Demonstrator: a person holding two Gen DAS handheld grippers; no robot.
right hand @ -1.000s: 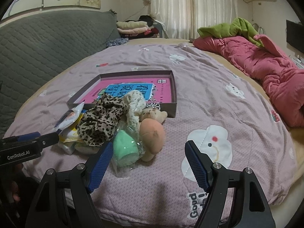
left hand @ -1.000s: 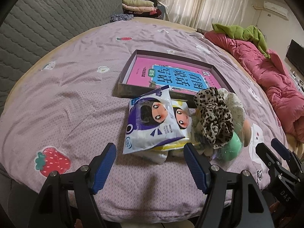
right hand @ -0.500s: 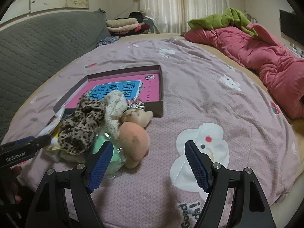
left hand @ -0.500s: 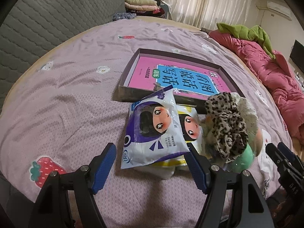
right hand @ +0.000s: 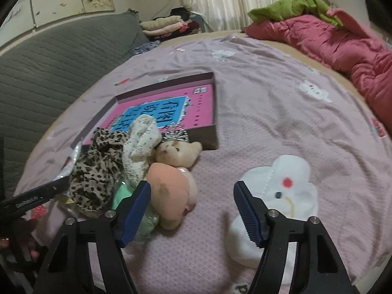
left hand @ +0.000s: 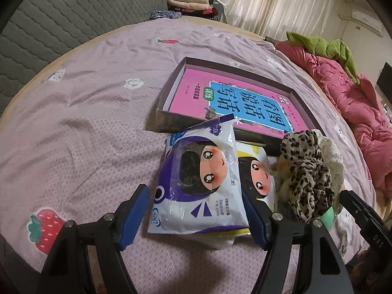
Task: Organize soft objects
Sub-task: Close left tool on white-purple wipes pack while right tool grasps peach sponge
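Flanking purple packet [left hand: 201, 186], bare bedspread [left hand: 73, 132] leftward

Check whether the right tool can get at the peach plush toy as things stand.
Probably yes: the peach plush toy lies uncovered at the pile's near edge, just inside the right tool's closing fingers, not yet gripped.

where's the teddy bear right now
In the right wrist view the teddy bear lies on the bed left of centre, just in front of the box's near corner, between the cream scrunchie and the peach sponge.
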